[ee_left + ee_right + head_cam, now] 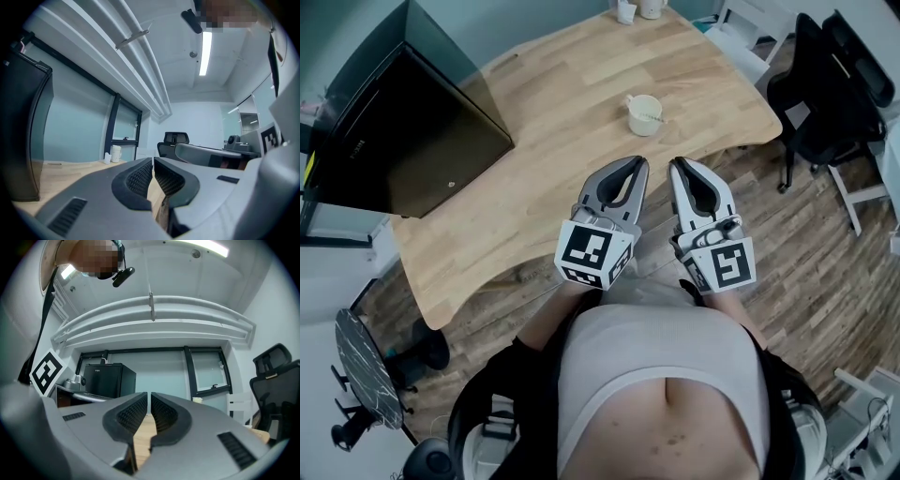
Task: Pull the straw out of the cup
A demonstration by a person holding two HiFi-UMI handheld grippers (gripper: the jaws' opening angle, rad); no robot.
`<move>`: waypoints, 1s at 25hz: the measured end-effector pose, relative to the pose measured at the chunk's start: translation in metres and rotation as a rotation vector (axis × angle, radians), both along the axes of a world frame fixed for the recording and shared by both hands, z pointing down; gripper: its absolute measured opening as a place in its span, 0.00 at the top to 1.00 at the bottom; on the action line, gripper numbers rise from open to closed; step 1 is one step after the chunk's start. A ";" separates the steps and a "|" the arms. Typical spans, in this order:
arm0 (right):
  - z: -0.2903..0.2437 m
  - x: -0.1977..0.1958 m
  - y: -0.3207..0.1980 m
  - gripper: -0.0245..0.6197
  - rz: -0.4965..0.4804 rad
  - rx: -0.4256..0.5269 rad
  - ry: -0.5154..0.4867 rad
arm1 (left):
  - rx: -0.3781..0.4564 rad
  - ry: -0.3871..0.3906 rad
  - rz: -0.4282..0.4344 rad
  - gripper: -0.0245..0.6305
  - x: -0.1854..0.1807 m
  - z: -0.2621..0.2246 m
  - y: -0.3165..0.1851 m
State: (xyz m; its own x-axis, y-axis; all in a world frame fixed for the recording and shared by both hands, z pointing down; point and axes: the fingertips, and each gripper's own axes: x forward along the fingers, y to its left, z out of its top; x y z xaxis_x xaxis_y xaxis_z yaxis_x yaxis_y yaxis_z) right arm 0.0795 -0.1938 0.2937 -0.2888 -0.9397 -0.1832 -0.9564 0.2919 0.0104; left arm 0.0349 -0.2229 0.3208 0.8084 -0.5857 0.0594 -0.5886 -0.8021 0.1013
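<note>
The straw (649,114) leans in the pale cup (644,115) on the wooden table (553,141), in the upper middle of the head view. It is above both grippers and apart from them, with bare tabletop between.

The left gripper (635,161) sits at the centre of that frame, its tips at the table's near edge, just below the cup. Its own view shows the two ribbed pads (140,178) pressed together with nothing between them. The right gripper (678,164) lies just beside it on the right, tips about level with the left's, below and slightly right of the cup. Its jaws too are closed on nothing — the ribbed faces (133,414) meet along a thin seam. Each gripper carries its marker cube at its lower end, close to the person's torso (661,375) at the bottom of the frame.

Further out, a black cabinet (403,131) fills the upper left at the table's left side. Two white vessels (639,9) sit at the table's far edge at the top — and a black office chair (825,84) stands on the wood floor at the upper right.
</note>
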 end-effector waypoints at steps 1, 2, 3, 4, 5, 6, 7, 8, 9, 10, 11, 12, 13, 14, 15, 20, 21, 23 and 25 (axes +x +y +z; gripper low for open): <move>0.000 0.001 -0.007 0.90 0.003 -0.002 -0.003 | -0.002 -0.002 0.001 0.93 0.001 0.001 -0.007; 0.001 0.002 -0.013 0.90 0.005 -0.004 -0.004 | -0.005 -0.005 0.002 0.93 0.001 0.002 -0.013; 0.001 0.002 -0.019 0.90 0.005 -0.008 -0.005 | -0.009 -0.007 0.004 0.93 0.002 0.003 -0.018; 0.002 0.001 -0.024 0.90 0.004 -0.012 -0.006 | -0.014 -0.009 0.005 0.93 0.003 0.004 -0.023; 0.003 0.001 -0.029 0.90 0.002 -0.016 -0.007 | -0.018 -0.011 0.007 0.93 0.003 0.005 -0.027; 0.004 0.000 -0.034 0.90 0.001 -0.019 -0.009 | -0.022 -0.014 0.007 0.93 0.003 0.007 -0.031; 0.005 0.000 -0.038 0.90 0.000 -0.021 -0.009 | -0.025 -0.016 0.008 0.93 0.003 0.009 -0.035; 0.007 -0.001 -0.042 0.90 0.000 -0.023 -0.010 | -0.029 -0.018 0.007 0.93 0.002 0.011 -0.039; 0.008 -0.001 -0.046 0.90 0.001 -0.026 -0.009 | -0.032 -0.020 0.007 0.93 0.001 0.013 -0.043; 0.010 -0.001 -0.050 0.90 0.001 -0.028 -0.009 | -0.036 -0.023 0.006 0.93 0.000 0.015 -0.047; 0.011 -0.003 -0.053 0.90 0.001 -0.030 -0.009 | -0.041 -0.025 0.004 0.93 -0.001 0.017 -0.050; 0.012 -0.004 -0.056 0.90 -0.001 -0.030 -0.012 | -0.046 -0.027 0.001 0.93 -0.003 0.018 -0.053; 0.012 -0.005 -0.058 0.90 -0.004 -0.028 -0.018 | -0.051 -0.028 -0.002 0.93 -0.004 0.020 -0.055; 0.012 -0.006 -0.059 0.90 -0.005 -0.025 -0.023 | -0.054 -0.027 -0.002 0.93 -0.005 0.021 -0.057; 0.013 -0.005 -0.059 0.90 0.000 -0.026 -0.023 | -0.057 -0.025 -0.001 0.93 -0.004 0.022 -0.059; 0.026 0.004 -0.059 0.90 0.031 -0.055 -0.009 | -0.076 -0.028 0.013 0.93 0.001 0.033 -0.062; 0.027 0.006 -0.061 0.90 0.032 -0.056 -0.010 | -0.079 -0.027 0.011 0.93 0.003 0.034 -0.063; 0.028 0.011 -0.065 0.90 0.031 -0.057 -0.009 | -0.080 -0.024 0.004 0.93 0.006 0.034 -0.068; 0.027 0.015 -0.071 0.90 0.025 -0.057 -0.004 | -0.076 -0.022 -0.003 0.93 0.010 0.032 -0.074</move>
